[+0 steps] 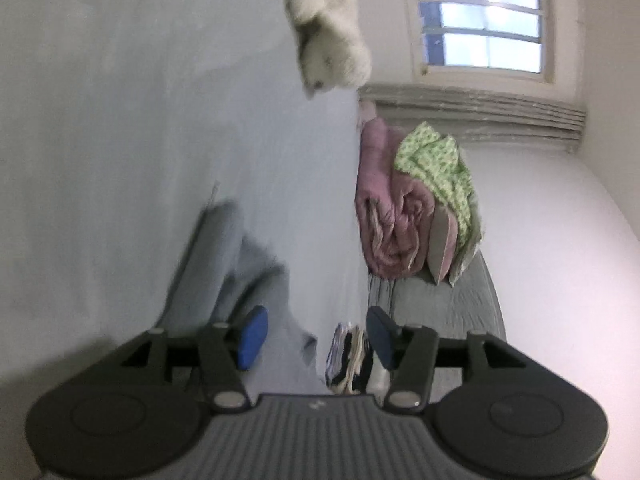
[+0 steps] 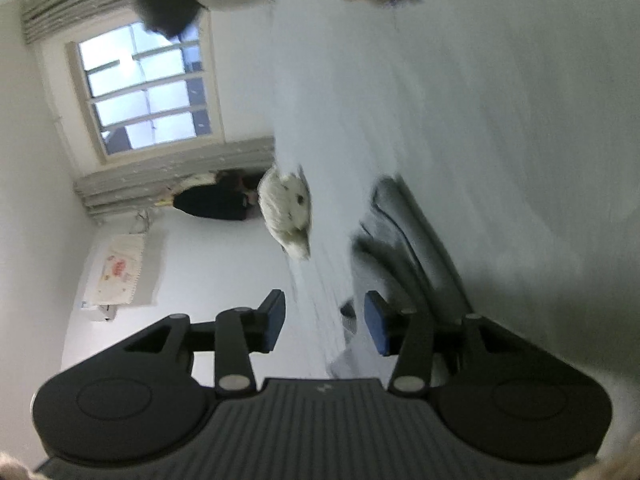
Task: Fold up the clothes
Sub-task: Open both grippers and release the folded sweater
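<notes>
Across both tilted, motion-blurred views spreads one pale sheet-covered bed surface (image 1: 140, 120), smooth and nearly featureless, the largest thing in sight. On it lies the task's thing, a single grey garment (image 1: 236, 264) of soft, heavy-looking cloth with a darker seam or hem along one long edge; in the right wrist view the same grey garment (image 2: 416, 240) runs as a long creased band just ahead of the tips. Beyond the bed edge in the left wrist view one pink quilt (image 1: 390, 208) sits rolled in thick puffy folds, with one green floral cloth (image 1: 440, 168) draped over its far side. One fluffy white plush toy (image 1: 328, 24) rests on the sheet near the window (image 1: 484, 20), a barred pane with pleated curtain folds beneath it. Close to the left tips stands one small stack of folded clothes (image 1: 350, 360), thin layers of dark and light fabric seen edge-on.

Left gripper (image 1: 316, 338): its two blue rubbery pads are spread apart and clasp nothing; the garment lies past and beside the left-hand pad, and whether they touch cannot be told. Right gripper (image 2: 326, 320): the two pads likewise stand parted with only sheet between them, the garment just beyond the right-hand pad
</notes>
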`<control>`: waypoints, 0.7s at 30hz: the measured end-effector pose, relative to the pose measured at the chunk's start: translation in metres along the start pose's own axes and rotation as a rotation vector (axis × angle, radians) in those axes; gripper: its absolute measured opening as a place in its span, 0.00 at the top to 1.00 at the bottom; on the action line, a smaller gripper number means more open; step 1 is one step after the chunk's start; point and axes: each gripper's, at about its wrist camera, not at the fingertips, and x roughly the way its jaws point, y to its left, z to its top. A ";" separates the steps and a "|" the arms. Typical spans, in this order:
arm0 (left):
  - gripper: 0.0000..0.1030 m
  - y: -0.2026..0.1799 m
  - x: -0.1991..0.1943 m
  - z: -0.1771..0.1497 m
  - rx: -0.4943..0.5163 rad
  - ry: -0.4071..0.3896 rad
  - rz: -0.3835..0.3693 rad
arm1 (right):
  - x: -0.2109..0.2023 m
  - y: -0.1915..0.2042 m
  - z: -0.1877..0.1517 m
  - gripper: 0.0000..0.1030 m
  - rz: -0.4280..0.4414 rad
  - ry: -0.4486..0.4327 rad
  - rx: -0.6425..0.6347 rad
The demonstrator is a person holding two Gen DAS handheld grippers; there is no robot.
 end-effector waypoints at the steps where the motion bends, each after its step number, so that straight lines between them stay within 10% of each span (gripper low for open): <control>1: 0.46 -0.004 -0.001 0.001 0.036 -0.021 0.019 | 0.000 0.003 -0.001 0.53 -0.011 -0.010 -0.028; 12: 0.51 -0.018 0.040 -0.015 0.400 -0.050 0.218 | 0.036 0.022 -0.036 0.58 -0.241 -0.072 -0.440; 18: 0.87 -0.020 0.056 -0.027 0.511 -0.068 0.302 | 0.053 0.022 -0.058 0.85 -0.337 -0.128 -0.607; 21: 0.88 -0.026 0.051 -0.033 0.547 -0.095 0.301 | 0.054 0.030 -0.072 0.90 -0.368 -0.195 -0.715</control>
